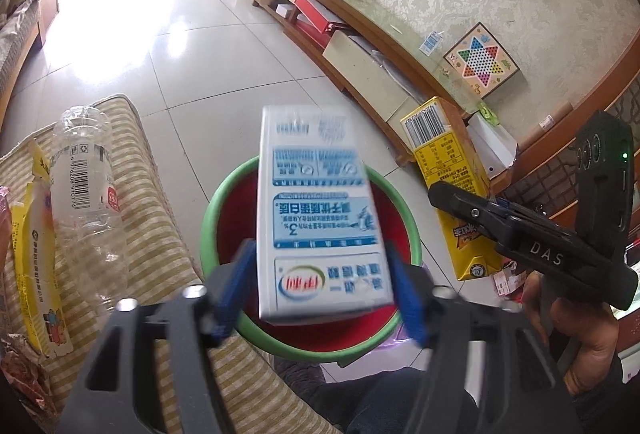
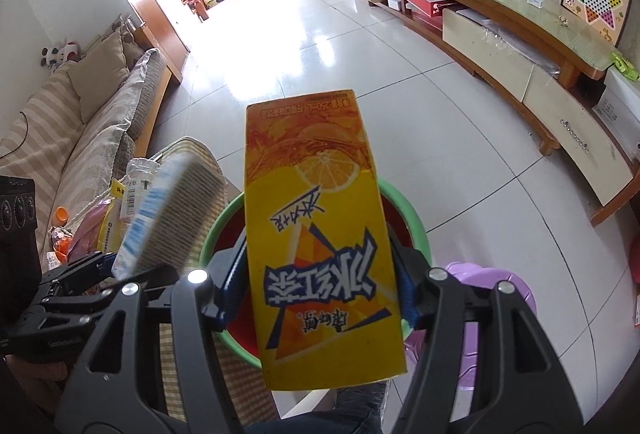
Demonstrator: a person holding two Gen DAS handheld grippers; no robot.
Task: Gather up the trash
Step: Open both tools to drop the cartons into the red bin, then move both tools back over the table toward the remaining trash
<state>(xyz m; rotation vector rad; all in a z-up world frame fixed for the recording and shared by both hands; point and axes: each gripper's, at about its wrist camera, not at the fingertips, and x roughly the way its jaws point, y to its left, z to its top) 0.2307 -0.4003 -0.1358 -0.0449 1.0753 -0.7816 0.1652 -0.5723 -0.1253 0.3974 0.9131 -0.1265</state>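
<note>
My left gripper (image 1: 320, 298) is shut on a white and blue milk carton (image 1: 320, 210), held above the red bin with a green rim (image 1: 224, 194). The carton looks motion-blurred. My right gripper (image 2: 316, 286) is shut on a yellow iced-tea carton (image 2: 324, 242), held over the same bin (image 2: 416, 222). In the left wrist view the right gripper (image 1: 436, 194) holds the yellow carton (image 1: 448, 162) at the right. In the right wrist view the milk carton (image 2: 160, 206) shows at the left.
A striped cushion (image 1: 148, 202) left of the bin carries a clear plastic bottle (image 1: 84, 186), a torn yellow box (image 1: 36, 258) and wrappers. A purple stool (image 2: 480, 306) stands right of the bin. A sofa (image 2: 80, 138) is far left, a long TV cabinet (image 2: 520, 58) along the right wall.
</note>
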